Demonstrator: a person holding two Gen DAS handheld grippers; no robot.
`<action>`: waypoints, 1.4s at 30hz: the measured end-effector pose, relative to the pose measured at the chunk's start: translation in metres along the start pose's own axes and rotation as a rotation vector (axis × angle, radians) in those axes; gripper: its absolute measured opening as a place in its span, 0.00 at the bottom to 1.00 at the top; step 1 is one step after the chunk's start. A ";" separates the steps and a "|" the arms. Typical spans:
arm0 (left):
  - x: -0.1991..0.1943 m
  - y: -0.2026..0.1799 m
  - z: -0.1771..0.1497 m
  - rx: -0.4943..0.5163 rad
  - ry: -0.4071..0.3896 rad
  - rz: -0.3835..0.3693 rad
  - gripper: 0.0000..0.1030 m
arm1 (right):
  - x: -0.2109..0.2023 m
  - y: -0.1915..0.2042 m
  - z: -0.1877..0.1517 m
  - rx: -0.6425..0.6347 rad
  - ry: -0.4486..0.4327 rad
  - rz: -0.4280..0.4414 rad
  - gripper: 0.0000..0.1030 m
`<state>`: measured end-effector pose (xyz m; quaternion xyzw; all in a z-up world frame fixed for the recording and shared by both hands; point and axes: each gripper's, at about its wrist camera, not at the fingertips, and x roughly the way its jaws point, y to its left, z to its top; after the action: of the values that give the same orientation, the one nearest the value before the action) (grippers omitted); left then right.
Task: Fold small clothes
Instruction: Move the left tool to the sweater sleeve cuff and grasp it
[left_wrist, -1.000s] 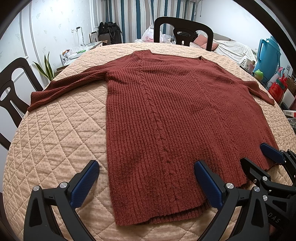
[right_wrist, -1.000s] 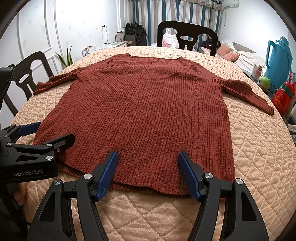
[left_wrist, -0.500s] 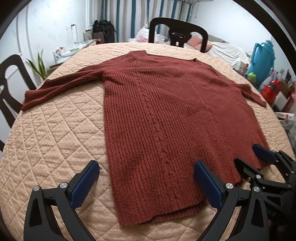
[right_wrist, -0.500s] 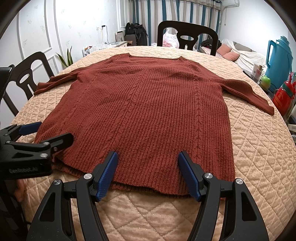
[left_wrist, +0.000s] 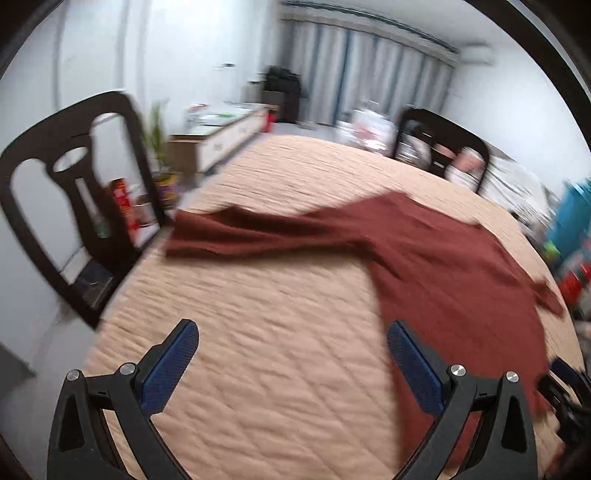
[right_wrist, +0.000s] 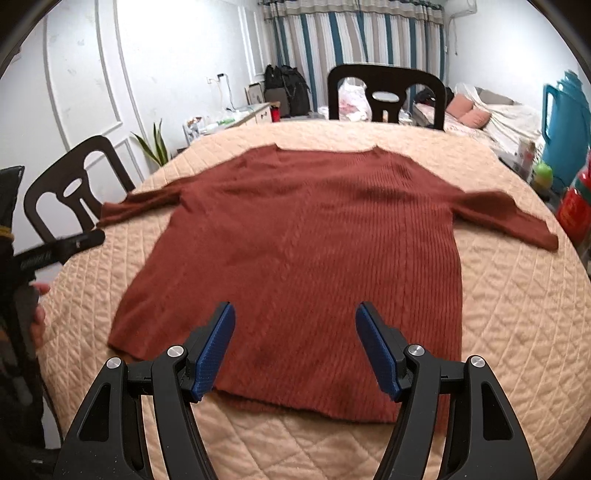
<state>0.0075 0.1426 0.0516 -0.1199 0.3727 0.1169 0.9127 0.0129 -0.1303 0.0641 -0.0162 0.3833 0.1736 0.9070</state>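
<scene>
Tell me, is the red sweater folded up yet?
No, spread flat. The sweater lies open on the quilted table, both sleeves stretched out sideways.

A rust-red ribbed knit sweater (right_wrist: 306, 258) lies flat, sleeves spread, on the quilted table.

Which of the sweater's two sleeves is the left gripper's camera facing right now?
The left sleeve, the one reaching toward the dark chair at the table's left edge. The other sleeve lies on the side with the blue jug.
</scene>
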 end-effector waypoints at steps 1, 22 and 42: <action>0.003 0.010 0.004 -0.027 0.000 0.028 1.00 | 0.000 0.004 0.004 -0.010 -0.008 0.007 0.66; 0.072 0.107 0.033 -0.547 0.045 -0.001 0.79 | 0.030 0.035 0.035 -0.070 0.031 0.077 0.66; 0.089 0.109 0.042 -0.634 0.041 -0.065 0.37 | 0.046 0.031 0.034 -0.045 0.078 0.097 0.66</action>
<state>0.0637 0.2698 0.0033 -0.4128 0.3318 0.1955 0.8254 0.0560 -0.0818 0.0587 -0.0248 0.4147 0.2254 0.8812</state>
